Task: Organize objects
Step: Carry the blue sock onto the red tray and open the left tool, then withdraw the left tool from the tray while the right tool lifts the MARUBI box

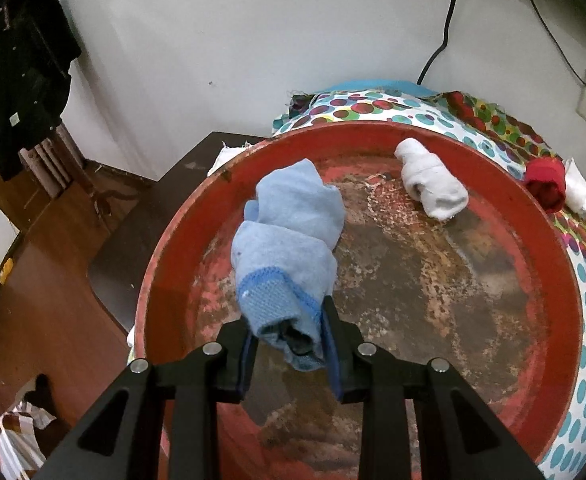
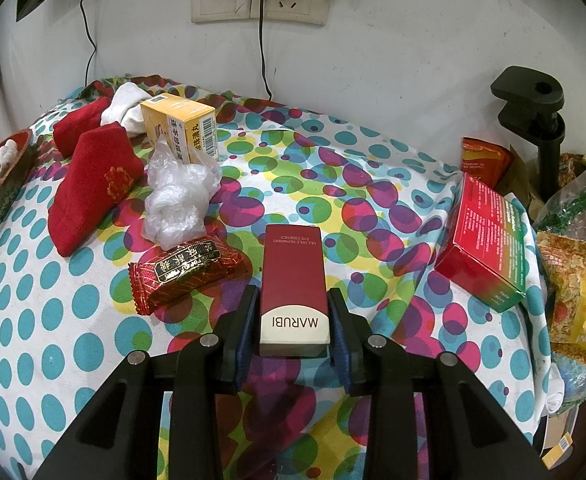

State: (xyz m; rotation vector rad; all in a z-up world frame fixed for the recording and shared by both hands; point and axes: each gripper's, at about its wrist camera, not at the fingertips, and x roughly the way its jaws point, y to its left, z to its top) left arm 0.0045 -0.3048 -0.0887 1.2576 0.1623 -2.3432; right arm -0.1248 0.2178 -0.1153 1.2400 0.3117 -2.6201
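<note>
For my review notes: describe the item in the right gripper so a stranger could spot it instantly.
On the polka-dot tablecloth, look nearest the camera, between the right gripper fingers. It is the tall maroon box with a white MARUBI end, slimmer than the red-and-green box.

left tongs (image 1: 289,344) clamped, right tongs (image 2: 293,328) clamped

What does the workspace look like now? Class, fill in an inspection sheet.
Surface: spotted cloth over the table.
Job's things: blue sock roll over worn red tray; white sock roll lies in it; dark red MARUBI box.
Clutter: red socks, yellow box, plastic wrap, snack pack, red-green box.
Grippers: left tool shut on the sock roll; right tool shut on the box.
Cables: black leads at wall sockets.
Surroundings: white wall, dark garment.
</note>
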